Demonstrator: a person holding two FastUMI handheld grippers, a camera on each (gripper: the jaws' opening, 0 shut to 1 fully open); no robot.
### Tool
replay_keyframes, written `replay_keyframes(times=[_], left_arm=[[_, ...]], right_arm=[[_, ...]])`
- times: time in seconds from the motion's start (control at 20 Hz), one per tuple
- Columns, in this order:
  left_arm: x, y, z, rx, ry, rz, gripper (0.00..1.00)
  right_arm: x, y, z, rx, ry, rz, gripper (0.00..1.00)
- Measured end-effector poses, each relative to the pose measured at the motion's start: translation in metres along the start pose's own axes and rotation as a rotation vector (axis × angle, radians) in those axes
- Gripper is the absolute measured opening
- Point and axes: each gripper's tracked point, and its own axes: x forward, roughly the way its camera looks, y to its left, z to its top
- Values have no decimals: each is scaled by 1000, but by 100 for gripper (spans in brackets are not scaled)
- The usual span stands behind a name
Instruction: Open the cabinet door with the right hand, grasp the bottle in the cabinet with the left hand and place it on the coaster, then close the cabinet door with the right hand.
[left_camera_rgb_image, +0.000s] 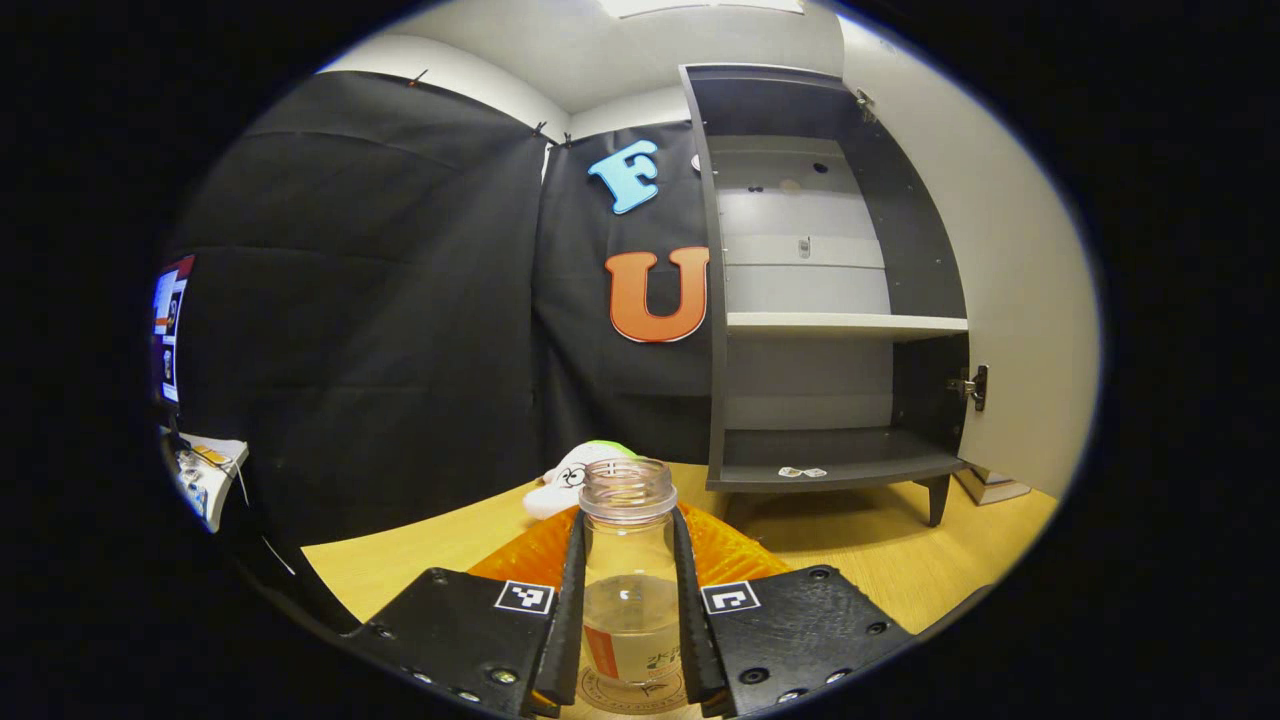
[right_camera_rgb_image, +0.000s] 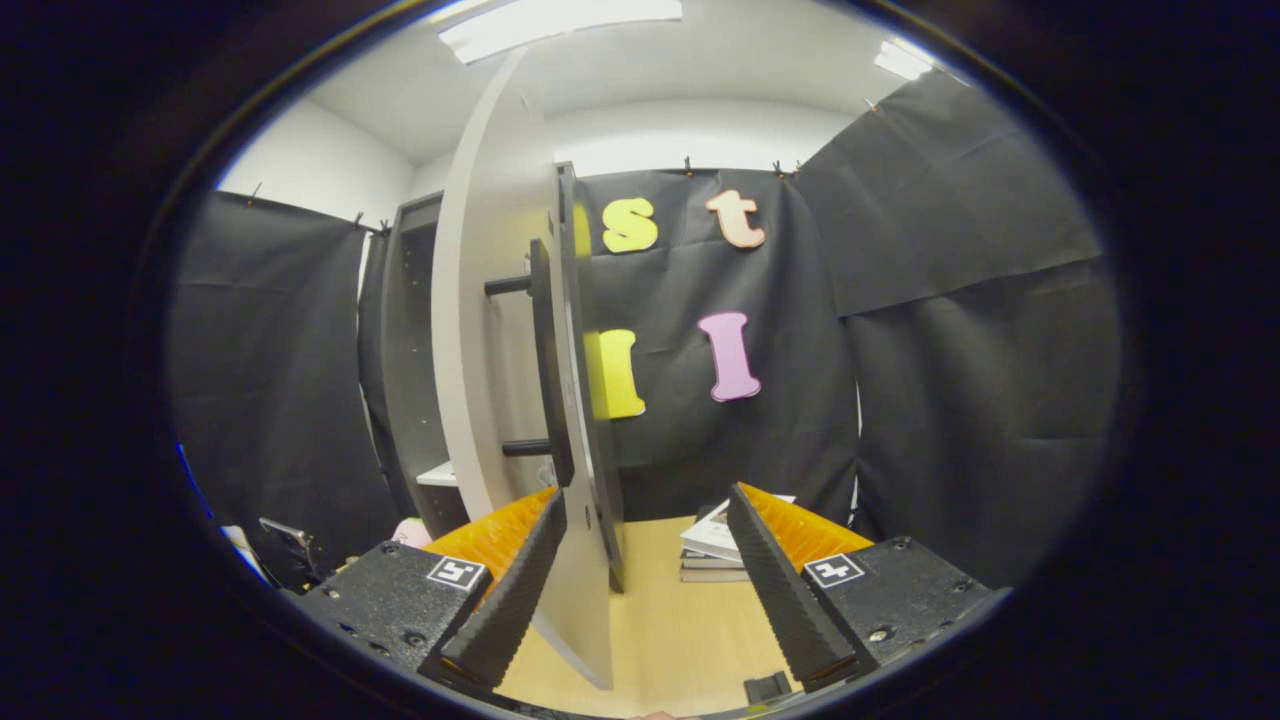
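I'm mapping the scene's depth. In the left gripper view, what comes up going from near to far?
Left gripper shut on the bottle → white plush toy → open cabinet.

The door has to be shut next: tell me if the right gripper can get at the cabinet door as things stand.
Probably yes. The right gripper is open, and the edge of the open cabinet door stands between its fingers, with the handle just above. Nothing lies between them.
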Motion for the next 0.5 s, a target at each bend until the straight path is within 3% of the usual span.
replay_keyframes(times=[0.15, 0.2, 0.3, 0.35, 0.4, 0.5], left_arm=[[-4, 2, -16, -16, 11, 20, 39], [-4, 3, -10, -10, 1, 29, 44], [-2, 1, -12, -7, 7, 23, 39], [0, 1, -6, 5, -18, 20, 29], [0, -2, -9, 12, -18, 9, 39], [1, -5, -12, 22, 2, -5, 46]], right_arm=[[-3, -2, 0, -11, 6, -13, 100], [-4, -2, 1, -13, 7, -15, 100], [-5, -4, 1, -20, 9, -23, 100], [-6, -5, 2, -22, 9, -28, 100], [-7, -5, 3, -22, 8, -29, 100], [-8, -5, 2, -23, 8, -30, 100]])
